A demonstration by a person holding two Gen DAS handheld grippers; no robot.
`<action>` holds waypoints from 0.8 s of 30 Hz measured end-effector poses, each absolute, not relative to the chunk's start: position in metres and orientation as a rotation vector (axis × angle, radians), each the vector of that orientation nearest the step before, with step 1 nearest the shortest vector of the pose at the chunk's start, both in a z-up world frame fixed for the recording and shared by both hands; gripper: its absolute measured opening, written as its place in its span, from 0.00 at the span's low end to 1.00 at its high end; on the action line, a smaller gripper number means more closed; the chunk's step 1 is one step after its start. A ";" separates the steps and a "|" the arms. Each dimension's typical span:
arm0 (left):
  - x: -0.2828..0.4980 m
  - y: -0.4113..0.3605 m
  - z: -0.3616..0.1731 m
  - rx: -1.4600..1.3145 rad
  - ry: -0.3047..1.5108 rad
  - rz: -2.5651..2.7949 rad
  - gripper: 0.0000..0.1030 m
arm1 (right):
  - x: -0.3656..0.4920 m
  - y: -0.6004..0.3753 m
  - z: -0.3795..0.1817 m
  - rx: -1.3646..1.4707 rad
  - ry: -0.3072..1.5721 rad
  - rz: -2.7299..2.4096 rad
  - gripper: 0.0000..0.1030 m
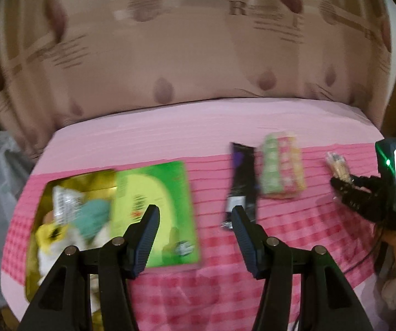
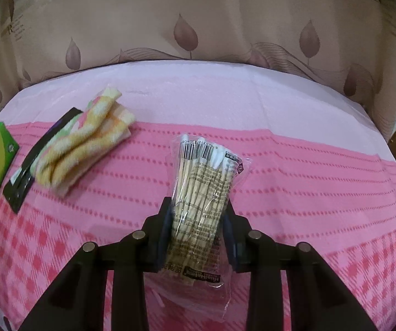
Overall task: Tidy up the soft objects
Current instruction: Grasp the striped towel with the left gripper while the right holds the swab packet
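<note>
Partway: tin at left holds some items; right gripper clamps swab pack; left gripper wide, empty; towel, black pack remain.

The left gripper is black plastic, with two long arms shaped like triangles and a round silver screw on each joint. Its fingers have dark blue ribbed pads. The right gripper looks the same. On top of it sits a small box with a green light and a little screen, and a thin black cable hangs below.
</note>
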State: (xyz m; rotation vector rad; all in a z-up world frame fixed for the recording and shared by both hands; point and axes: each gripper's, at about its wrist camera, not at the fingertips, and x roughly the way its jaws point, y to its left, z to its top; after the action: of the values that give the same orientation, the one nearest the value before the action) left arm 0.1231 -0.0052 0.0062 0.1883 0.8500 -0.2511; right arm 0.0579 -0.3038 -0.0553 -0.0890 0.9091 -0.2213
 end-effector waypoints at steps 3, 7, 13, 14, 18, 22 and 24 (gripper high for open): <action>0.130 -0.035 0.003 0.191 0.870 -0.318 0.54 | 0.047 -0.307 -0.055 -0.081 0.909 -0.223 0.29; 0.140 -0.064 -0.002 0.186 0.898 -0.383 0.54 | 0.042 -0.310 -0.054 -0.069 0.905 -0.217 0.29; 0.159 -0.110 -0.013 0.187 0.938 -0.450 0.54 | 0.044 -0.312 -0.054 -0.059 0.903 -0.213 0.30; 0.163 -0.115 -0.014 0.186 0.943 -0.457 0.54 | 0.044 -0.313 -0.054 -0.053 0.902 -0.210 0.30; 0.176 -0.138 -0.024 0.193 0.969 -0.481 0.54 | 0.042 -0.316 -0.053 -0.034 0.899 -0.201 0.30; 0.187 -0.156 -0.034 0.228 0.980 -0.480 0.54 | 0.042 -0.319 -0.053 -0.019 0.897 -0.192 0.30; 0.191 -0.163 -0.038 0.235 0.985 -0.482 0.54 | 0.043 -0.320 -0.054 -0.016 0.897 -0.190 0.31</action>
State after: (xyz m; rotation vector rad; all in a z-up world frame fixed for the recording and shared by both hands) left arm 0.1911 -0.1631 -0.0378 0.2354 0.9851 -0.4816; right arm 0.0427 -0.3196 -0.0536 -0.0162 0.8972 -0.1904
